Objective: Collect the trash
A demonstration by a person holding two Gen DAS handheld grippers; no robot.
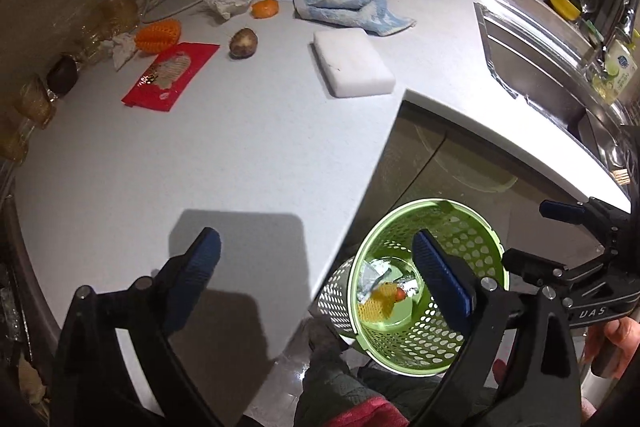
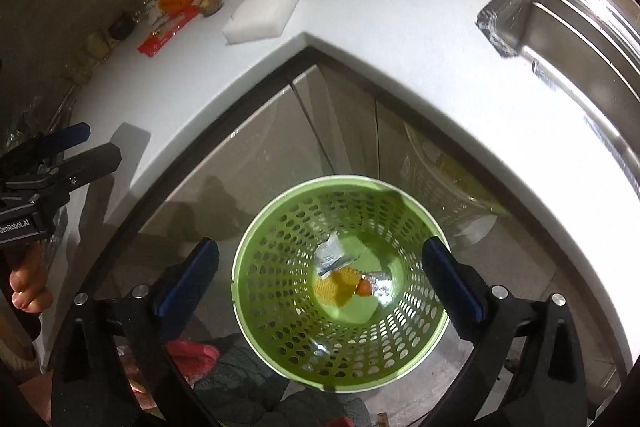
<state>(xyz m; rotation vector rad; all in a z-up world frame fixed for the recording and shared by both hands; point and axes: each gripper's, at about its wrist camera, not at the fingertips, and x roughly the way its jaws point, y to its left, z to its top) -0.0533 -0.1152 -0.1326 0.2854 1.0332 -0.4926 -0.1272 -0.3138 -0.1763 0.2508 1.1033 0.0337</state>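
The green basket [image 2: 340, 283] stands on the floor below the counter [image 1: 200, 155] corner, already holding a yellow net [image 2: 340, 287], foil scraps and a small orange bit. More trash lies well apart from it at the back of the counter: a red wrapper [image 1: 170, 77], an orange foam net [image 1: 158, 35], crumpled tissue [image 1: 224, 1] and an orange peel [image 1: 265, 8].

The main risk, I judge, is at the counter edge — anything carried toward the basket has to clear that lip, and a light wrapper could slip from a loose grip and land on the floor beside the rim. Reaching for the wrapper could also knock the potato-like lump [image 1: 243, 43] (it looks ready to roll).

The right tool [image 2: 320, 283] hangs directly over the basket mouth, pointing steeply down, jaws wide apart and empty. The left tool [image 1: 316, 267] tilts down over the counter's near edge, jaws likewise spread with nothing between them.
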